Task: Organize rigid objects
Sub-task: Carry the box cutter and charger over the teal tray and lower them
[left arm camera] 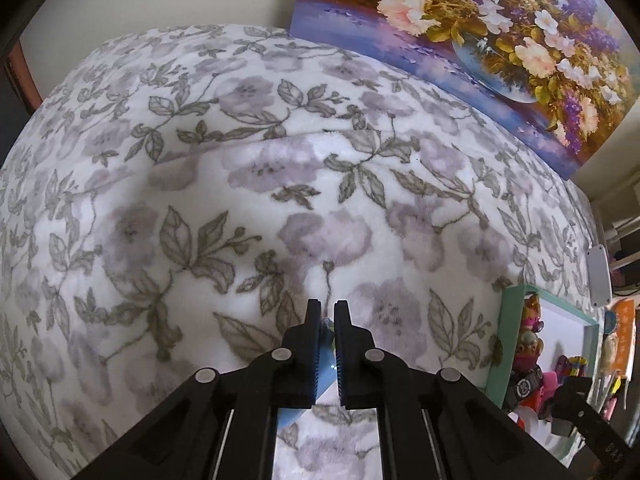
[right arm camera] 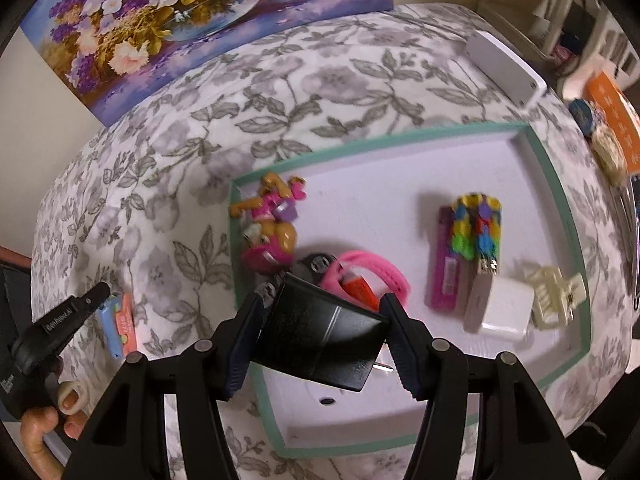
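In the left wrist view my left gripper (left arm camera: 327, 308) is shut on a thin light-blue item (left arm camera: 294, 414) just above the flowered blanket (left arm camera: 240, 200). The right wrist view shows that item (right arm camera: 118, 324) as blue with an orange-pink face, lying left of the tray under the left gripper's tip (right arm camera: 100, 292). My right gripper (right arm camera: 322, 304) is shut on a black plug block (right arm camera: 320, 340), held over the front left of the white tray with a teal rim (right arm camera: 560, 208). A metal prong shows at the block's right end.
The tray holds a pink and orange toy figure (right arm camera: 272, 220), a pink strap (right arm camera: 384, 276), a purple lighter (right arm camera: 444, 264), a multicoloured piece (right arm camera: 478, 224), a white charger (right arm camera: 504, 312) and a cream claw clip (right arm camera: 556, 292). A flower painting (right arm camera: 180, 12) stands behind. A white box (right arm camera: 504, 64) lies far right.
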`<control>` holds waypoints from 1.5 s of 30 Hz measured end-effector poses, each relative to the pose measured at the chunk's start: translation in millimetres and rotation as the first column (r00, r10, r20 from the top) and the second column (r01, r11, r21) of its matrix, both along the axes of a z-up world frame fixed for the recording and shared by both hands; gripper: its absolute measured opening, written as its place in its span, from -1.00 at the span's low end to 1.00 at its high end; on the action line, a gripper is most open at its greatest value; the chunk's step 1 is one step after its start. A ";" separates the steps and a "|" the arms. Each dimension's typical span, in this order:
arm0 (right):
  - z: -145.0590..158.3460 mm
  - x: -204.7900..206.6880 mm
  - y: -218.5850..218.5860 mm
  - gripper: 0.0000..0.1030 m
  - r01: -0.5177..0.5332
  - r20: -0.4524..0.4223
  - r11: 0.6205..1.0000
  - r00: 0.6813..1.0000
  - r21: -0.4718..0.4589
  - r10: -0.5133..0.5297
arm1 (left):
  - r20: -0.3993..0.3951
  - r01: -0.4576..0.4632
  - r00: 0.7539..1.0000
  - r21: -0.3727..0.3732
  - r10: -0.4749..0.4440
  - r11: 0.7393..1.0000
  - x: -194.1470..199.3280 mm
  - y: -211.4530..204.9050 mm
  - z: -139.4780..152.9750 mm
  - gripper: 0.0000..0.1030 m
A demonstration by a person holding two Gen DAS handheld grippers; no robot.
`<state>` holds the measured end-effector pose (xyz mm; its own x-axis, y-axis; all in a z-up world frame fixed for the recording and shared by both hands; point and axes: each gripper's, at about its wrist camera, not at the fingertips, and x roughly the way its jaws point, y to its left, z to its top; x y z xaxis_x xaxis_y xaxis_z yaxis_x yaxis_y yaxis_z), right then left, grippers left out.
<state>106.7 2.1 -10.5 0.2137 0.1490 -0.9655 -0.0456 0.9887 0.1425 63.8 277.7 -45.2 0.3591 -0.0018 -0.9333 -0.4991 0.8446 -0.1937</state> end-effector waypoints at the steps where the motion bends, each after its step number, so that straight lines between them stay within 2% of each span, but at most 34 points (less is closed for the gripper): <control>1: -0.7 -2.1 -2.3 0.20 0.004 -0.003 1.000 1.000 0.002 -0.004 | 0.000 -0.001 1.000 -0.003 0.001 1.000 -1.0 0.5 -0.3 -0.87; 10: 4.2 -18.8 -12.1 0.20 0.005 0.009 0.999 1.000 0.032 -0.005 | -0.059 0.006 0.998 -0.040 -0.008 0.999 -9.8 -1.0 -19.4 -0.81; 12: 5.0 -22.2 -13.0 0.20 0.002 0.013 0.999 1.000 0.035 -0.003 | -0.061 0.020 0.998 -0.030 -0.022 0.999 -13.4 -4.5 -17.5 -0.73; 14: 4.3 -25.5 -14.9 0.20 0.008 0.005 0.999 1.000 0.049 -0.008 | -0.071 0.044 0.997 -0.011 -0.044 0.999 -17.9 -8.7 -17.0 -0.39; 15: 3.7 -26.8 -15.5 0.20 0.009 0.001 0.998 1.000 0.054 -0.009 | -0.077 0.051 0.996 -0.001 -0.051 0.999 -21.4 -10.3 -17.3 -0.04; 16: 3.0 -28.4 -16.3 0.20 0.009 -0.003 0.998 1.000 0.061 -0.009 | -0.080 0.054 0.995 0.007 -0.053 0.999 -24.5 -11.0 -17.5 0.14; 20: 0.8 -35.6 -20.8 0.20 0.016 -0.014 0.998 1.000 0.069 -0.015 | -0.082 0.075 0.994 0.041 -0.071 0.996 -38.1 -14.2 -16.0 0.15; 24: -0.1 -41.7 -24.2 0.20 0.019 -0.018 0.997 1.000 0.073 -0.018 | -0.093 0.133 0.988 0.084 -0.125 0.988 -48.0 -27.0 -15.8 0.15; 28: -2.0 -47.7 -25.6 0.20 0.016 -0.023 0.997 1.000 0.070 -0.015 | -0.155 0.190 0.973 0.135 -0.168 0.972 -50.3 -42.6 -27.2 0.15; 32: -0.6 -52.0 -27.2 0.20 0.014 -0.013 0.998 1.000 0.059 -0.013 | -0.182 0.202 0.968 0.157 -0.173 0.967 -50.8 -47.9 -37.5 0.11; 33: 0.0 -53.0 -28.4 0.20 0.014 -0.009 0.998 1.000 0.055 -0.013 | -0.181 0.201 0.968 0.150 -0.173 0.968 -51.1 -48.9 -39.3 -0.03; 39: 2.7 -56.1 -34.4 0.20 0.019 0.009 0.999 1.000 0.032 -0.020 | -0.166 0.188 0.973 0.185 -0.158 0.964 -58.9 -56.0 -28.5 -0.05; 45: 3.1 -55.8 -43.6 0.20 0.036 0.019 0.999 0.999 -0.007 -0.036 | -0.092 0.204 0.978 0.203 -0.189 0.958 -66.2 -82.2 -0.2 -0.14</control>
<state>50.9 -41.5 -7.4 0.2373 0.1335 -0.9622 -0.0130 0.9909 0.1343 -2.4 195.5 -45.4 0.3044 0.1334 -0.9431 -0.3250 0.9453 0.0288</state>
